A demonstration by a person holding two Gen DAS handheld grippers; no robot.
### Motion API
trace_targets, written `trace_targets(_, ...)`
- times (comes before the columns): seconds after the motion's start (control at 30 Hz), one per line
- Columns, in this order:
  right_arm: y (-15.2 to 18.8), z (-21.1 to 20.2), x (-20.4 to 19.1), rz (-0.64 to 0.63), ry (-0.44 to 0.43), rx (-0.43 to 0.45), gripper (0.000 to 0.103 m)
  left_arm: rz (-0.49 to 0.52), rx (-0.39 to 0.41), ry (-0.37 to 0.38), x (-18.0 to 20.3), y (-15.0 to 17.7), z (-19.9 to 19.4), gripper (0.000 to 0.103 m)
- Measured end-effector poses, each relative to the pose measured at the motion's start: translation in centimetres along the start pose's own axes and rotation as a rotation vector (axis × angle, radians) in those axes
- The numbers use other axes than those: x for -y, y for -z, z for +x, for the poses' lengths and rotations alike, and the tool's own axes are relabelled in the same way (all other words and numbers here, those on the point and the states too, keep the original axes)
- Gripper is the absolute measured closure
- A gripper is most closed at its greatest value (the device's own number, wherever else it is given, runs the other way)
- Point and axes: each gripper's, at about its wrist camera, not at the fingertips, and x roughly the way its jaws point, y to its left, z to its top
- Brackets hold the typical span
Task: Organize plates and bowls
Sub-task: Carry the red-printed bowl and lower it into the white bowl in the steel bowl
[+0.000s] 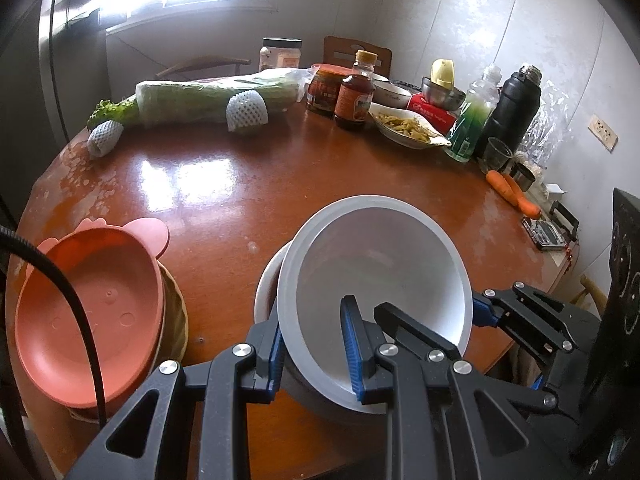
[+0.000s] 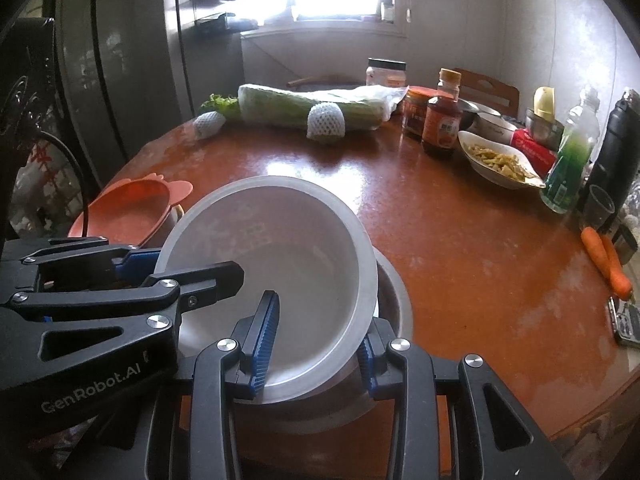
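Note:
A grey-white plastic bowl [image 1: 376,272] sits tilted inside another bowl [image 1: 266,284] near the table's front edge. My left gripper [image 1: 316,356] straddles its near-left rim, one blue pad [image 1: 352,344] inside and one outside. My right gripper [image 2: 316,344] straddles the same bowl [image 2: 276,256] on its near-right rim, above a metal bowl [image 2: 396,304]. Both sets of jaws stand a little apart around the rim; I cannot tell if they pinch it. A pink animal-shaped plate [image 1: 88,312] lies on a stack at the left; it also shows in the right wrist view [image 2: 132,208].
On the round brown table [image 1: 224,200] at the back lie a wrapped cabbage [image 1: 216,100], jars and a sauce bottle [image 1: 354,92], a dish of food [image 1: 404,126], a green bottle [image 1: 474,116], a black flask [image 1: 514,108] and carrots [image 1: 512,192].

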Motion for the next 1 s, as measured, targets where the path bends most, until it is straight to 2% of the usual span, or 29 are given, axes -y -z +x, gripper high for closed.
trace_targets(0.47, 0.25, -0.32, -0.27, -0.012, 0.025, 0.001, 0.064, -0.003, -0.007, -0.008, -0.09, 0.10, 0.10, 0.077)
trace_targets(0.57, 0.23, -0.40, -0.44, -0.025, 0.051, 0.003, 0.062, -0.005, -0.006, -0.009, -0.18, 0.18, 0.11, 0.077)
trace_targets(1.0, 0.08, -0.56, -0.23, -0.007, 0.047, 0.006, 0.053, -0.016, 0.006, 0.008, -0.47, 0.31, -0.36, 0.077)
